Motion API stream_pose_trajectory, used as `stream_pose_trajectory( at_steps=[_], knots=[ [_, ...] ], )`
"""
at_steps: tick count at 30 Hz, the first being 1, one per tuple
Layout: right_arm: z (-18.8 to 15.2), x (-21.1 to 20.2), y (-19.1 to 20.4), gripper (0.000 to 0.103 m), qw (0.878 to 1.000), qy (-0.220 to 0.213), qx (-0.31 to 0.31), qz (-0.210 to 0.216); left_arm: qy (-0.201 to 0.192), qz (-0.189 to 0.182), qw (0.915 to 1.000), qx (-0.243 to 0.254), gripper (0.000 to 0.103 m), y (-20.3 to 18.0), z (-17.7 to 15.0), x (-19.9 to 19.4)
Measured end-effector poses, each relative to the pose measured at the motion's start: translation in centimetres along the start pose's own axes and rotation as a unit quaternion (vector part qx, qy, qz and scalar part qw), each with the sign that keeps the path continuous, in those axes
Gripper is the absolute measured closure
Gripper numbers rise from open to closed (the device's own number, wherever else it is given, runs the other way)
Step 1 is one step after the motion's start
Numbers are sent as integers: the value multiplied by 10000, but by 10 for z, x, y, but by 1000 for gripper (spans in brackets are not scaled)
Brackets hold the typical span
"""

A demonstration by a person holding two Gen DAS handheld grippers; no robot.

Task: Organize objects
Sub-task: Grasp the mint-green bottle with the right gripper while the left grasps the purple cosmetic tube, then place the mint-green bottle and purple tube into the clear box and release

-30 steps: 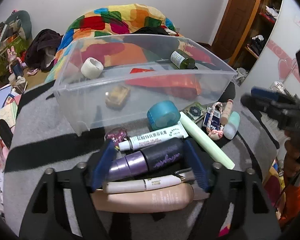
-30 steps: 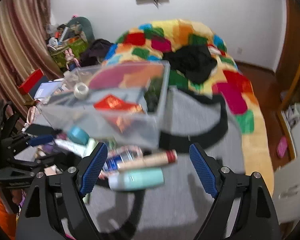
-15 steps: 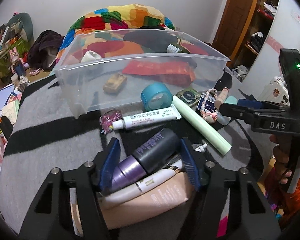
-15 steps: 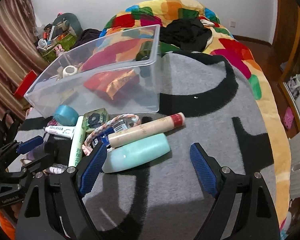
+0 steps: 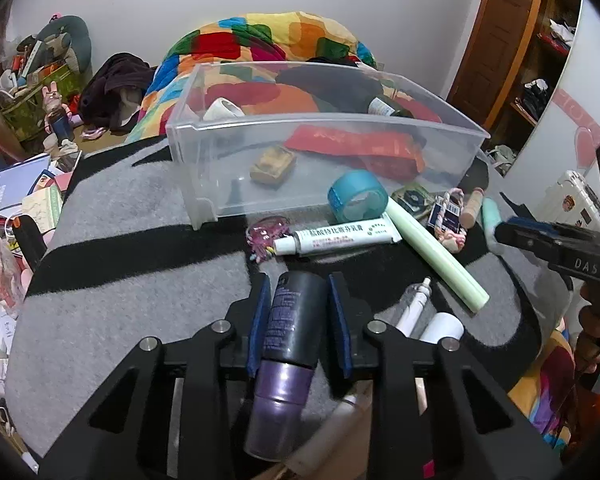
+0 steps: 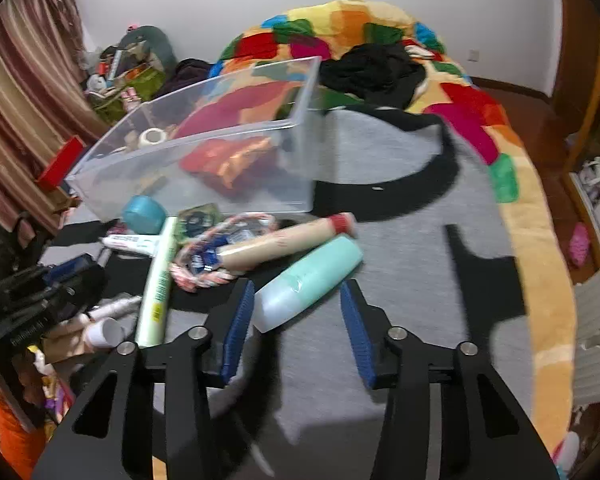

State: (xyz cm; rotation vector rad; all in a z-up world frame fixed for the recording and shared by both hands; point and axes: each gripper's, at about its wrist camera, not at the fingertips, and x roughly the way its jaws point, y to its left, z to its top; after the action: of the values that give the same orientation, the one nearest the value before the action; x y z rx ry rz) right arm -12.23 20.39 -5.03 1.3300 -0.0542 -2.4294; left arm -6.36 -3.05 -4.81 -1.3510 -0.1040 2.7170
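Observation:
On the grey and black blanket (image 5: pixel 120 264), my left gripper (image 5: pixel 298 280) has its jaws closing, and the blue pads press both sides of a dark purple bottle (image 5: pixel 292 332) that lies along the fingers. In the right wrist view my right gripper (image 6: pixel 298 286) is closing too, with its pads against the lower end of a mint-green bottle (image 6: pixel 312 272) that lies slantwise. The clear plastic bin (image 5: pixel 380 128) stands just behind the pile. It holds a red packet, a white tape roll, a small brown block and a green bottle.
Loose before the bin lie a teal tape roll (image 5: pixel 356 196), a white tube (image 5: pixel 336 236), a pale green tube (image 5: pixel 436 256), a beige tube with a red cap (image 6: pixel 284 240) and a braided rope (image 6: pixel 204 272). A colourful quilt (image 6: pixel 380 28) lies behind. Clutter lies on the floor at left.
My left jaws narrowed onto the purple bottle, which turned to lie along the fingers. My right gripper came down over the mint bottle and its jaws narrowed around it.

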Motion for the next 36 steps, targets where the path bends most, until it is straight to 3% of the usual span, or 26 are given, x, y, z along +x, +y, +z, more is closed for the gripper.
stream_pose_trajectory(
  at_steps=[8, 11, 15, 17, 19, 22, 36],
  knots=[
    [4, -3, -10, 65, 9997, 18, 262, -6, 33, 40, 10000, 9, 73, 1, -1, -4],
    [8, 8, -8, 51, 9993, 76, 367, -65, 63, 100, 9999, 82, 68, 1, -6, -4],
    [6, 13, -1, 51, 9992, -17, 240, -334, 12, 287, 9996, 73, 68, 4, -13, -4],
    [3, 12, 2, 58, 9989, -62, 101, -459, -21, 285, 9996, 37, 70, 7, -15, -5],
    [1, 10, 1, 72, 9983, -93, 35, -575, -61, 275, 9996, -3, 78, 8, -15, -6],
    [-2, 6, -5, 86, 9979, -119, 69, -630, -116, 280, 9995, -33, 78, 9, -16, -9],
    [-6, -31, -4, 90, 9972, -670, -25, -343, -696, 172, 9973, -182, 78, 7, 11, -43]
  ],
)
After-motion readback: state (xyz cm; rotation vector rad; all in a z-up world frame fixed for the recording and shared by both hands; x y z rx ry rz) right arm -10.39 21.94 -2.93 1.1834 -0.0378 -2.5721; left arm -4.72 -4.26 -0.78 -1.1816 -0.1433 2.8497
